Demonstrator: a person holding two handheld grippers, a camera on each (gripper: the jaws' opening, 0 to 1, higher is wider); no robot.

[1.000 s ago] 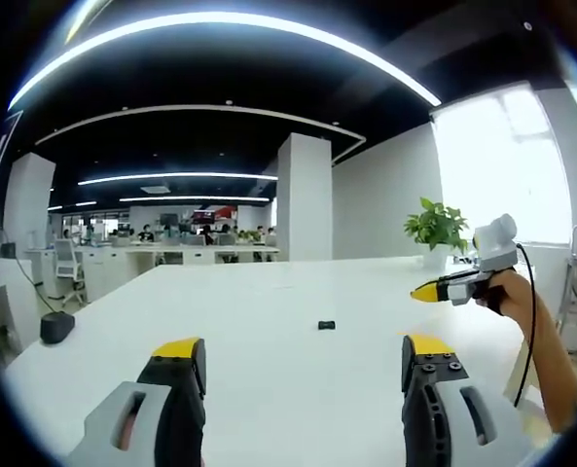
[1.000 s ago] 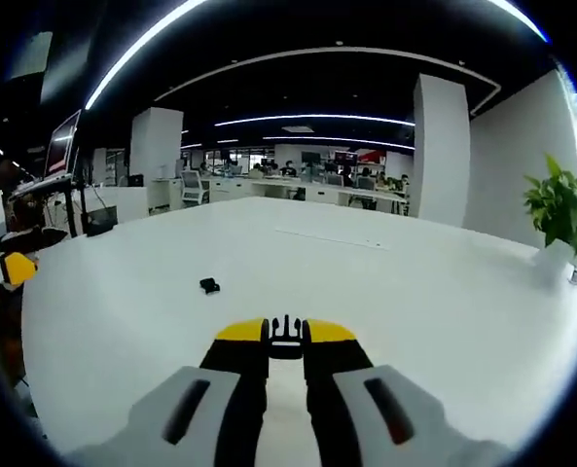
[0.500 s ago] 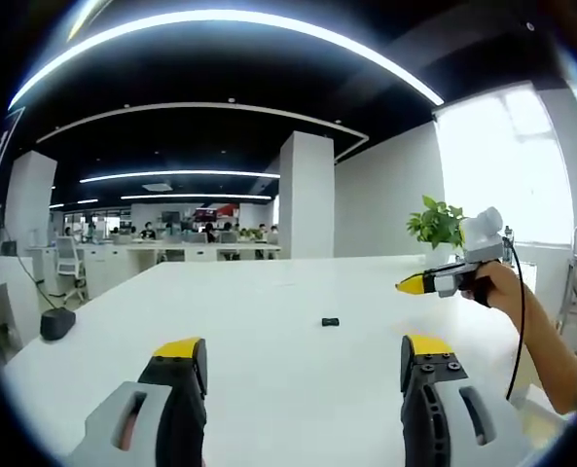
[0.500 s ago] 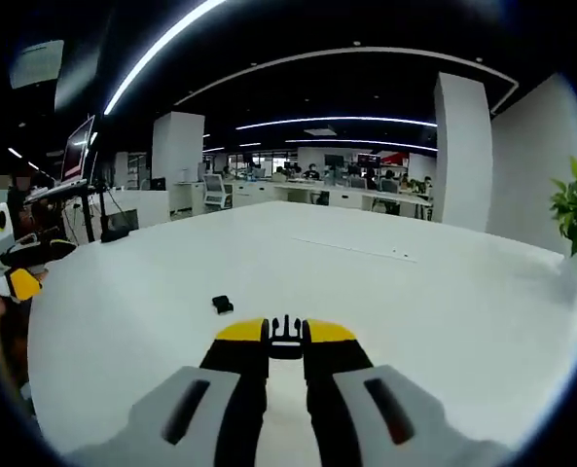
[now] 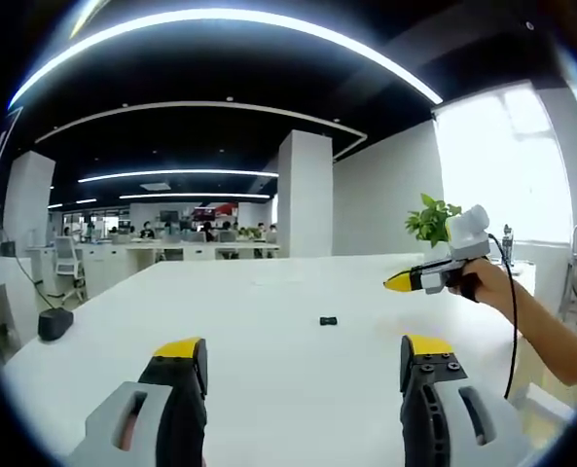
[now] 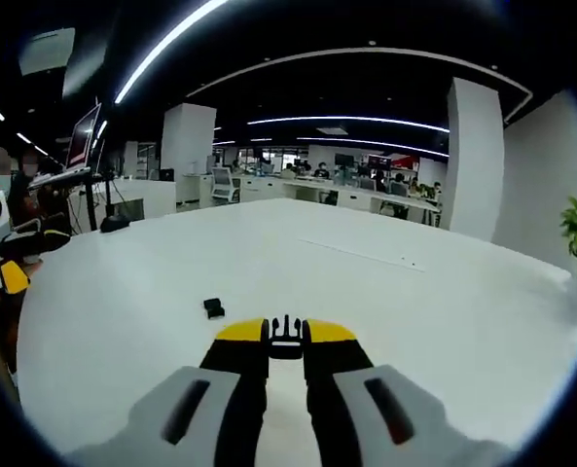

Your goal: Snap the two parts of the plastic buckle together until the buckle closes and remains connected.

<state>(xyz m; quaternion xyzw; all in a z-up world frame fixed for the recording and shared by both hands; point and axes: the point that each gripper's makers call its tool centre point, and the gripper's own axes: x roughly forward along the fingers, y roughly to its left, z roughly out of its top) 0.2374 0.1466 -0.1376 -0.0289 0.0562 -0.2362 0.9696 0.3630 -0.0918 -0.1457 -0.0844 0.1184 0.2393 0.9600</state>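
A small black buckle part (image 5: 328, 320) lies on the white table (image 5: 269, 370), out beyond my left gripper (image 5: 303, 352), whose yellow-tipped jaws stand wide apart with nothing between them. My right gripper (image 6: 285, 333) is shut on the other buckle part (image 6: 285, 341), a black pronged piece that pokes out between the yellow tips. In the right gripper view the lying part (image 6: 213, 308) sits ahead and to the left. In the left gripper view the right gripper (image 5: 397, 283) hovers above the table, held in a hand. The left gripper (image 6: 11, 277) shows at the far left edge.
A potted green plant (image 5: 434, 222) stands at the table's far right edge. A dark round object (image 5: 56, 324) rests on the table's left side. Behind the table are office desks, monitors (image 6: 82, 141), white pillars and seated people.
In the left gripper view the right gripper has moved left and a little up, toward the lying buckle part. The right gripper view has swung right. Both jaw states are unchanged.
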